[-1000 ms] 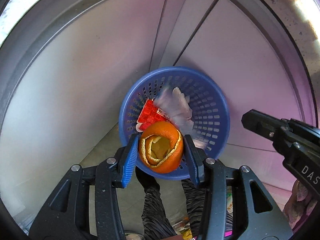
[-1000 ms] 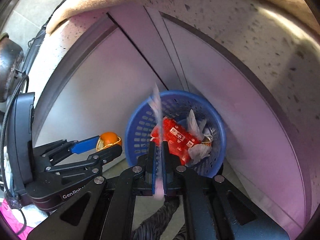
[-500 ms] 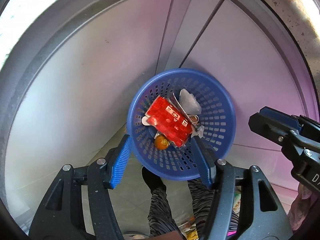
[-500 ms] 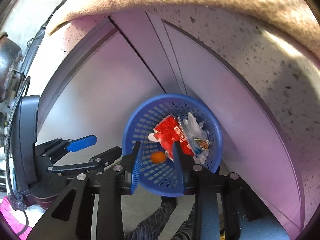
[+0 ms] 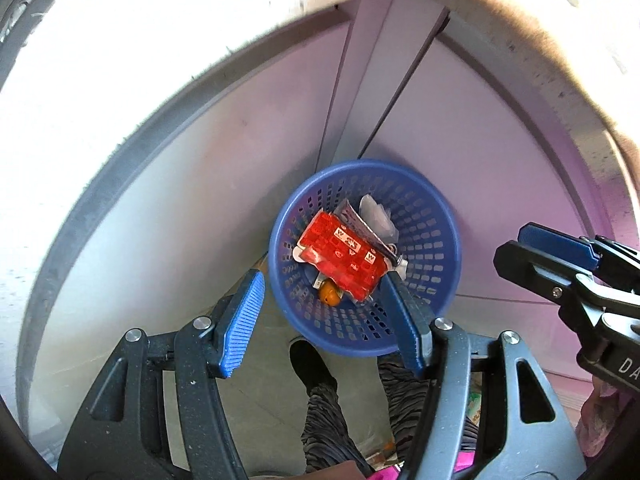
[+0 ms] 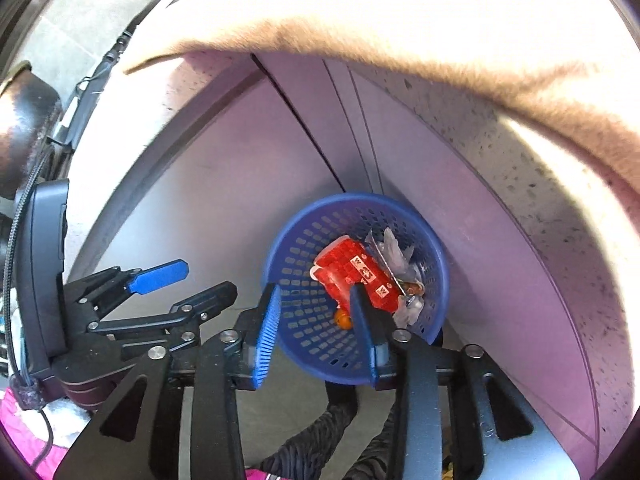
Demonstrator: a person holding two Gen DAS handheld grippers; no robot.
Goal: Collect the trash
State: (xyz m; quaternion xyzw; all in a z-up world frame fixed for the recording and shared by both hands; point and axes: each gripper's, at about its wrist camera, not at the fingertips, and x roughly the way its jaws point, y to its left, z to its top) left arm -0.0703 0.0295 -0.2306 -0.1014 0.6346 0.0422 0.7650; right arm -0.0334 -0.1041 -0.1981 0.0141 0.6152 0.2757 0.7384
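Observation:
A blue perforated basket (image 5: 434,236) (image 6: 304,320) stands on the floor against the cabinet. It holds a red wrapper (image 5: 340,254) (image 6: 352,270), clear plastic (image 5: 376,216) (image 6: 394,254) and an orange peel (image 5: 329,293) (image 6: 343,320). My left gripper (image 5: 326,314) is open and empty above the basket's near rim. My right gripper (image 6: 316,330) is open and empty above the basket too. Each gripper shows in the other's view, the right one (image 5: 560,256) at the right edge and the left one (image 6: 176,284) at the left.
Pale cabinet doors (image 5: 240,184) rise behind the basket under a speckled stone counter edge (image 6: 540,184). A person's dark shoe (image 5: 310,364) and striped trouser legs stand on the tiled floor below. Pink cloth (image 6: 16,440) lies at lower left.
My left gripper opened and dropped the orange peel into the basket. My right gripper opened and released the clear plastic into it. Both grippers have since risen away from the basket.

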